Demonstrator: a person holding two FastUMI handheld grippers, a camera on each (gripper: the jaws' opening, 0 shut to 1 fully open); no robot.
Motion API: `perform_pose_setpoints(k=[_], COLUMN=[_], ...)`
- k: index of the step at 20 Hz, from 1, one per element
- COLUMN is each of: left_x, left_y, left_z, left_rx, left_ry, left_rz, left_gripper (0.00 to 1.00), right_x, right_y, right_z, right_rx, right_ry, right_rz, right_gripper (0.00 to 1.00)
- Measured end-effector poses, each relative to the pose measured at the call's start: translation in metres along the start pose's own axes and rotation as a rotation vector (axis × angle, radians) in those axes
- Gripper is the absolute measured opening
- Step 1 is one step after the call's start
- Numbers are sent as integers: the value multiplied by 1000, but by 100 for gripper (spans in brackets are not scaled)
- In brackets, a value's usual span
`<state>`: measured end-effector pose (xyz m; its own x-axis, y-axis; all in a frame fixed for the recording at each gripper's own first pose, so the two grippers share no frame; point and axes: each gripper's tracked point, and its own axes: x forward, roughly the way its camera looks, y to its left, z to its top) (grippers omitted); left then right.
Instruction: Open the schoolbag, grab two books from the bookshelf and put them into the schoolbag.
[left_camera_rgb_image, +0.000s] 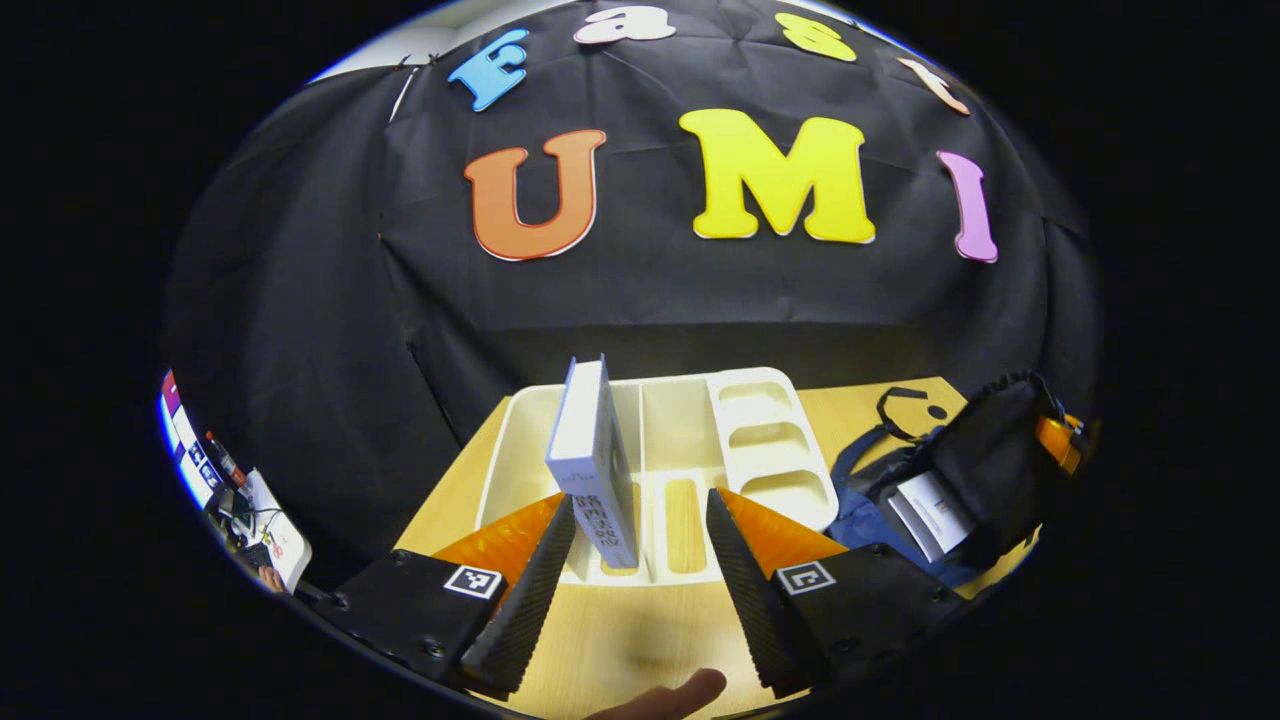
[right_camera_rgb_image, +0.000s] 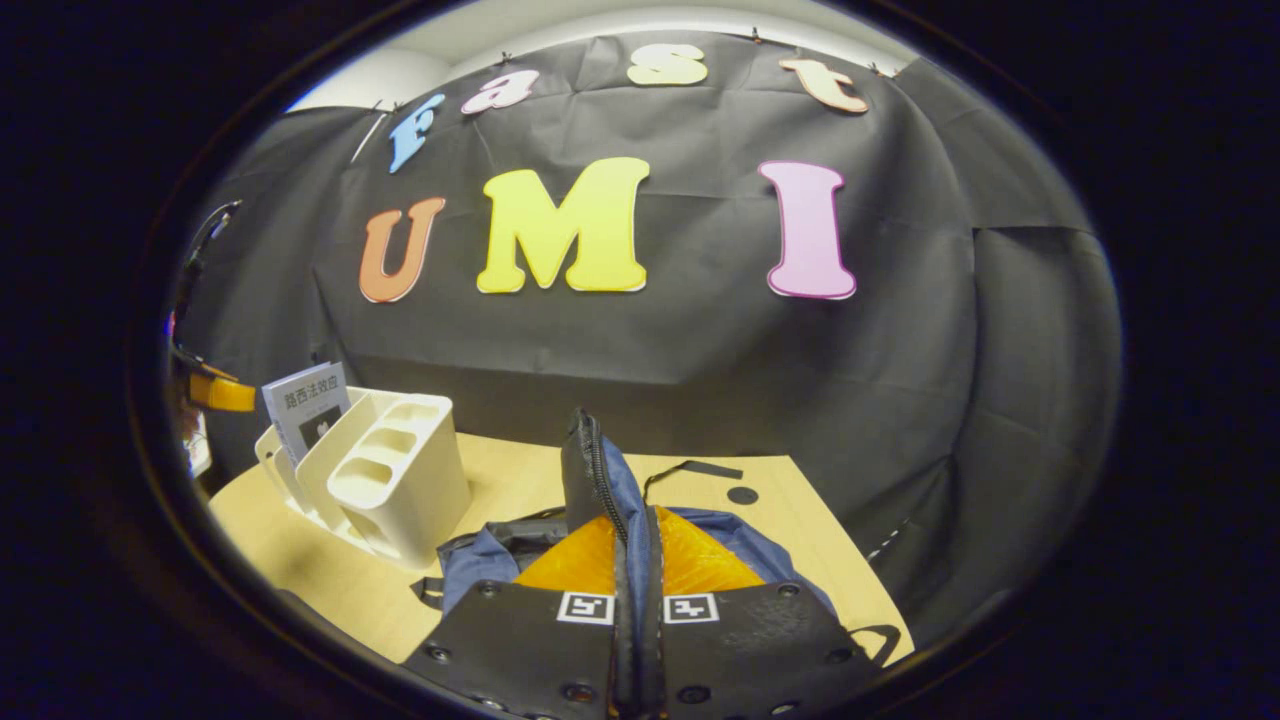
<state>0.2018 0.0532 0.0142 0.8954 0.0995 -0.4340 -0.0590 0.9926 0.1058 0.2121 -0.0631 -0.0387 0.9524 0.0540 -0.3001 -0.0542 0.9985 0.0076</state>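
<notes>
Left gripper (left_camera_rgb_image: 640, 560) open around book (left_camera_rgb_image: 592, 460); right gripper (right_camera_rgb_image: 637, 590) pinching schoolbag (right_camera_rgb_image: 600, 480) flap.
Fingers spread, not yet gripping upright book in bookshelf (left_camera_rgb_image: 770, 440); flap clamped high, mouth kept open on desk (right_camera_rgb_image: 300, 570).

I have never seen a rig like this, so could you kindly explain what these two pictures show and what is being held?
A person holds a two-finger claw in each hand; a camera rides on each, looking forward along its fingers.

In the left gripper view, the left claw is open, reaching toward a book standing in a white shelf on the wooden table. The bag lies to the side, open, with a book already inside.

In the right gripper view, the right claw is shut on the bag's zippered flap, holding it up. The shelf and standing book appear farther left there.
</notes>
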Motion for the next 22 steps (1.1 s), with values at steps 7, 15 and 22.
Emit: perform_pose_setpoints(k=[7,15,22], left_x=[33,113,149], left_y=[14,23,24], left_z=[42,17,8], left_rx=[-2,19,95], left_ry=[92,323,396], left_rz=[-64,-52,-24], left_gripper=[84,84,83], right_x=[-2,0,1], right_y=[-1,9,7], right_z=[2,-4,-12], right_rx=[3,-23,-16], right_ry=[-7,-3,2], right_rz=[2,25,32], right_gripper=[4,4,4])
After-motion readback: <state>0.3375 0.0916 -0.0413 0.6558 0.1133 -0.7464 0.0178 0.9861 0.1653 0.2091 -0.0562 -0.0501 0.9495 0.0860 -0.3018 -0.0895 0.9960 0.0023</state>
